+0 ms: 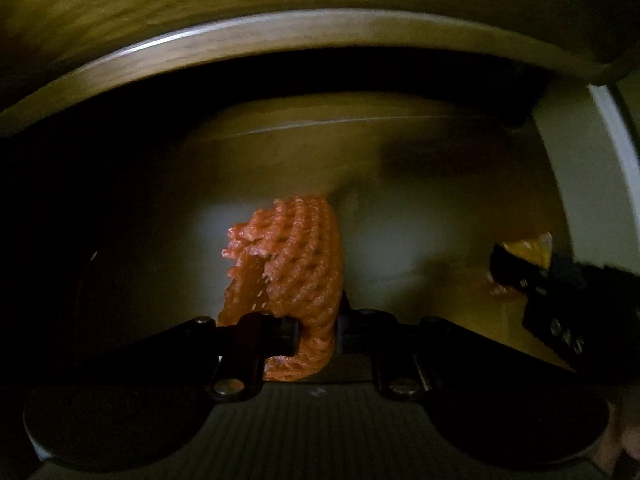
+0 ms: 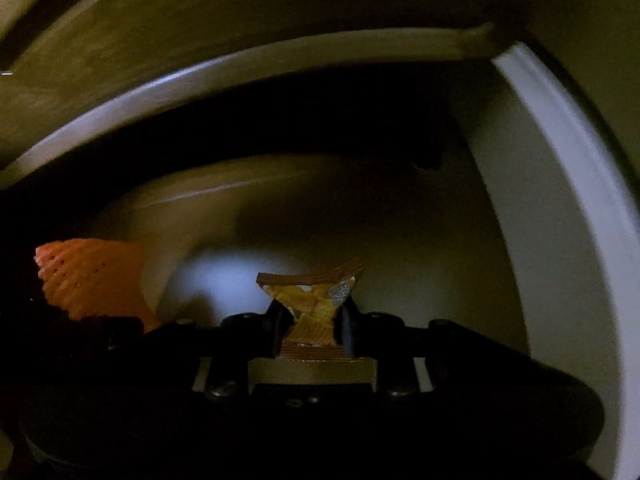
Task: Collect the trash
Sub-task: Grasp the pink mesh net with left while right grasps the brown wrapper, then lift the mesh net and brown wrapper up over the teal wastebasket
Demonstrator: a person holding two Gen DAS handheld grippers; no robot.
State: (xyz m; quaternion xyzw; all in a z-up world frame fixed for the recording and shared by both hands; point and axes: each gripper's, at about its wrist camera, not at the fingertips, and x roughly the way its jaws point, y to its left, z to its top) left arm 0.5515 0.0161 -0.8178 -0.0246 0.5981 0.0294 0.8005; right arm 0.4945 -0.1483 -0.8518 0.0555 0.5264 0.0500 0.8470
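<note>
- The orange foam net (image 1: 296, 264) was pinched between the left tongs (image 1: 316, 332), its bulk standing out beyond the tips, clear of the pale surface below.
- The yellow snack wrapper (image 2: 316, 304) was clamped in the right tongs (image 2: 314, 320), crumpled at the waist where the pads squeezed it.
- Doing this step well seemed to mean keeping both grips firm while carrying; the net is springy and the wrapper slick, so either could slip if the squeeze eased.
- The right tongs appeared at the far right of the left view, and the net (image 2: 92, 280) showed to the left of the right tongs, so the two loads hung near each other.
- Ahead of both tongs curved a wooden edge (image 1: 280, 40); to the right stood a white rim (image 2: 568, 184). No bin was visible in the dim light.
</note>
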